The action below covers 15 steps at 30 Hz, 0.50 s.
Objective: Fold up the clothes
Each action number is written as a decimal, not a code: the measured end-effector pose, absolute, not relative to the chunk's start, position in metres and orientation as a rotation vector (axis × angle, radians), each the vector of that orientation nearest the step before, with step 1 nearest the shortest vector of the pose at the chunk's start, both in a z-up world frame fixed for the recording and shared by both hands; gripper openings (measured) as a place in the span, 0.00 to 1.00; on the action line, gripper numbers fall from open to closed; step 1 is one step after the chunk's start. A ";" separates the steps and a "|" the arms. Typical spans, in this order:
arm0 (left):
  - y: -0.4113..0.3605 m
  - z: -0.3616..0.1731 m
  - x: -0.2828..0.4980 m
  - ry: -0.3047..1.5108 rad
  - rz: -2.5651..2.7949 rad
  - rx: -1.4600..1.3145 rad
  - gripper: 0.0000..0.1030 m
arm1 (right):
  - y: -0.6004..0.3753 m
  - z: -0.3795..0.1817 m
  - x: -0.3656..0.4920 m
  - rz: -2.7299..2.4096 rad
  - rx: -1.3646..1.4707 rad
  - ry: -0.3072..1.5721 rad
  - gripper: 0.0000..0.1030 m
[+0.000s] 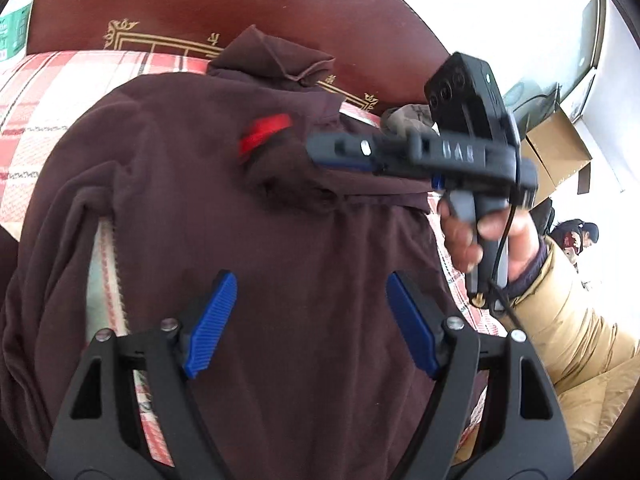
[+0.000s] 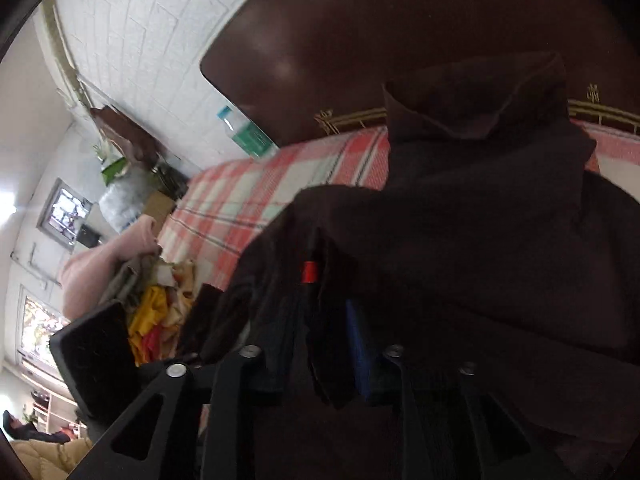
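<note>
While left fingers (image 1: 308,320) gape empty, maroon shirt (image 1: 248,200) lies lengthwise, collar toward headboard (image 1: 200,4), right grip unclear.

Blue-padded black fingers (image 1: 210,322), tan sleeve (image 1: 576,328)

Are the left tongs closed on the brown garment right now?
No. In the left wrist view the left tongs stand wide open above the brown garment, their blue pads clear of the cloth.
</note>
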<state>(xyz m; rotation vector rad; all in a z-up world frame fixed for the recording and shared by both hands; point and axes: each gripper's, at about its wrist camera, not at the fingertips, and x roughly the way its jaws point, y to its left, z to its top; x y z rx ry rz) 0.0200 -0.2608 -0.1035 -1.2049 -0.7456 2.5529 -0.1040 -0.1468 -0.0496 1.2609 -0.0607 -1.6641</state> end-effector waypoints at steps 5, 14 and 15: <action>-0.262 -0.102 0.011 -0.705 2.578 -1.205 0.76 | -0.123 -0.032 -0.085 -1.718 1.168 0.028 0.41; -0.274 -0.093 0.012 -0.727 2.629 -1.172 0.76 | -0.082 -0.043 -0.106 -1.926 1.240 0.139 0.41; -0.278 -0.091 0.019 -0.735 2.649 -1.170 0.76 | -0.089 -0.050 -0.106 -1.930 1.256 0.174 0.41</action>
